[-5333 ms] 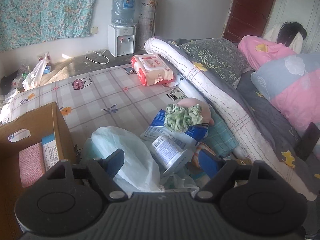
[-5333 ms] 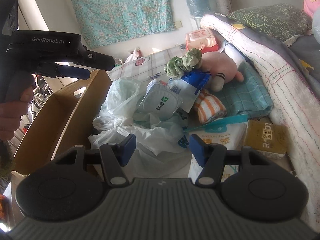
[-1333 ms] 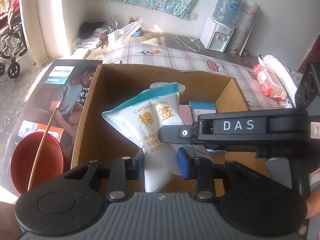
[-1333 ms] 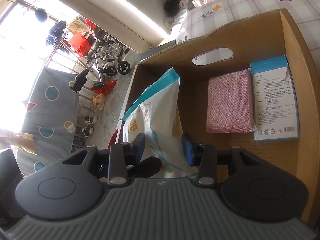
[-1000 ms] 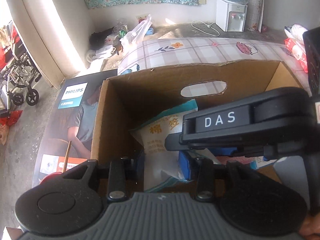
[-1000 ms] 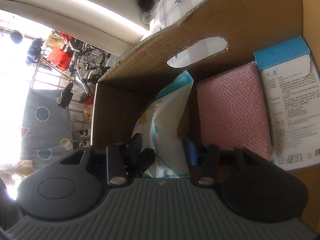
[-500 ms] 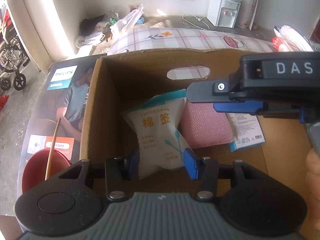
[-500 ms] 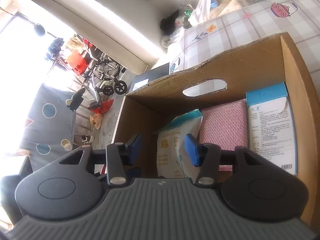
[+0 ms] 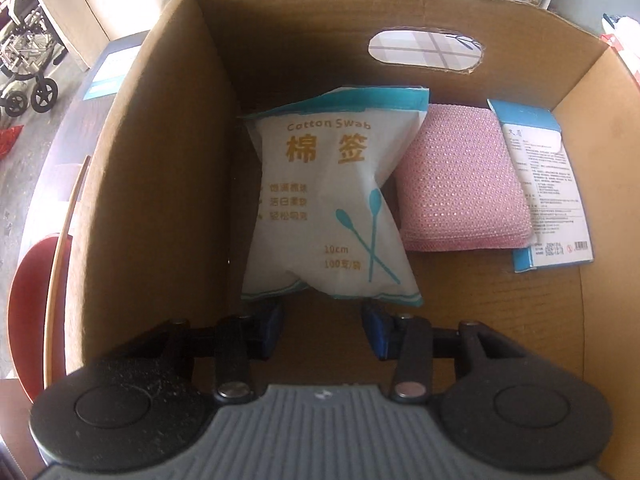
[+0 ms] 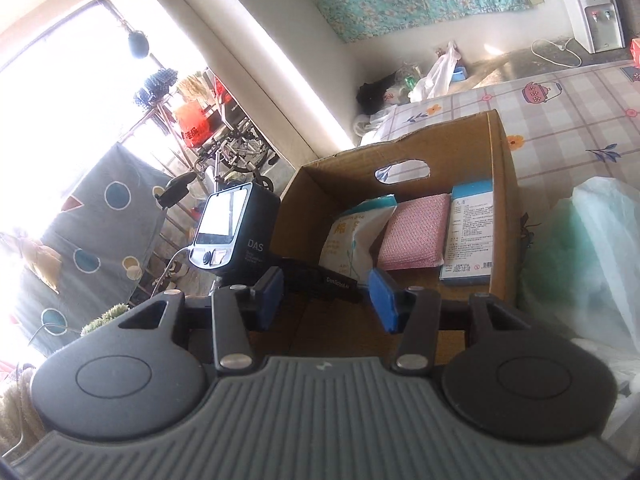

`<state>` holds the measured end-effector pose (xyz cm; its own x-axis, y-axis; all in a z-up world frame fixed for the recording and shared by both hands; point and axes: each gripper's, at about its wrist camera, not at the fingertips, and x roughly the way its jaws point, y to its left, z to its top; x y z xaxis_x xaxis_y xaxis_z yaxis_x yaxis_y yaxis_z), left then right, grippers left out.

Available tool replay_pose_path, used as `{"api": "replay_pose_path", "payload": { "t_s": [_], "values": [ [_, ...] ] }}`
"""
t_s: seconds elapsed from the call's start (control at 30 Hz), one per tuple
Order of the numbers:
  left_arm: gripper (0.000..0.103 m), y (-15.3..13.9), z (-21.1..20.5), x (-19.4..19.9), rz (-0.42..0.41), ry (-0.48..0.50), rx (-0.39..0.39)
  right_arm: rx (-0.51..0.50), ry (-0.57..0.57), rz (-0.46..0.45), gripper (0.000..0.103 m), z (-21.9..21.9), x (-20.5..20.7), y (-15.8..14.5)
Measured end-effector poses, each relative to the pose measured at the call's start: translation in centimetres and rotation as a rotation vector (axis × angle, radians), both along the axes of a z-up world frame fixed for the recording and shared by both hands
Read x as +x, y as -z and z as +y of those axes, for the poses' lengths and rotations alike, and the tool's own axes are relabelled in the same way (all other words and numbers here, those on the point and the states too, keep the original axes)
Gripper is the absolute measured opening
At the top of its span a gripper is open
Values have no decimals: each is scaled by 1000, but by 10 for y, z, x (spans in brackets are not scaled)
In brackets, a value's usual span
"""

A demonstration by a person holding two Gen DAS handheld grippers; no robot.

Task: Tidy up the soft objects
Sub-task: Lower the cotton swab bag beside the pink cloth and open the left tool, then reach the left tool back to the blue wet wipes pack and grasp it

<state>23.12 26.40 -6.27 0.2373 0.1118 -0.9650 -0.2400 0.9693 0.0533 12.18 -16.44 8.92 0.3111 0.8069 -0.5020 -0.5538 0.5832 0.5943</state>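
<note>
A white and teal cotton swab bag (image 9: 332,204) lies in the cardboard box (image 9: 160,160) against its left wall, beside a pink textured pad (image 9: 460,188) and a blue and white carton (image 9: 548,200). My left gripper (image 9: 322,326) is open inside the box, its blue pads just below the bag's lower edge, not gripping it. My right gripper (image 10: 326,300) is open and empty, outside and above the box (image 10: 500,200). The bag (image 10: 352,236), pad (image 10: 414,232) and carton (image 10: 468,232) show there too, with the left gripper's body (image 10: 236,232) at the box's left.
A red basin (image 9: 28,304) and a wheelchair (image 9: 24,76) stand left of the box on the floor. A checked mattress (image 10: 568,112) lies behind the box. A pale plastic bag (image 10: 592,256) sits to its right. A water dispenser (image 10: 592,16) stands by the far wall.
Both grippers held the cotton swab bag and lowered it into the box. Both have let go. The right gripper has pulled back up and away; the left has stayed low behind the bag.
</note>
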Motion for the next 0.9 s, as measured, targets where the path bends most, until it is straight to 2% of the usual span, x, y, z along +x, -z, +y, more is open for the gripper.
{"api": "replay_pose_path", "payload": {
  "t_s": [0.1, 0.2, 0.33, 0.43, 0.47, 0.73, 0.9],
  "values": [
    [46, -1, -4, -2, -2, -26, 17, 7, 15, -28, 48, -14, -10, -5],
    [54, -7, -10, -11, -23, -39, 15, 2, 21, -38, 48, -23, -18, -5],
    [73, -26, -20, -27, -48, -42, 0, 7, 22, -51, 50, -34, -29, -4],
    [89, -47, -27, -36, -103, -69, -17, 17, 33, -64, 53, -44, -36, -5],
    [91, -56, -30, -43, -132, -74, -15, 22, 38, -64, 54, -48, -39, -4],
    [91, -88, -47, -55, -196, -61, -27, 52, 82, -69, 55, -78, -55, -6],
    [91, -111, -77, -72, -262, -24, -115, 62, 125, -83, 57, -104, -62, -5]
  ]
}}
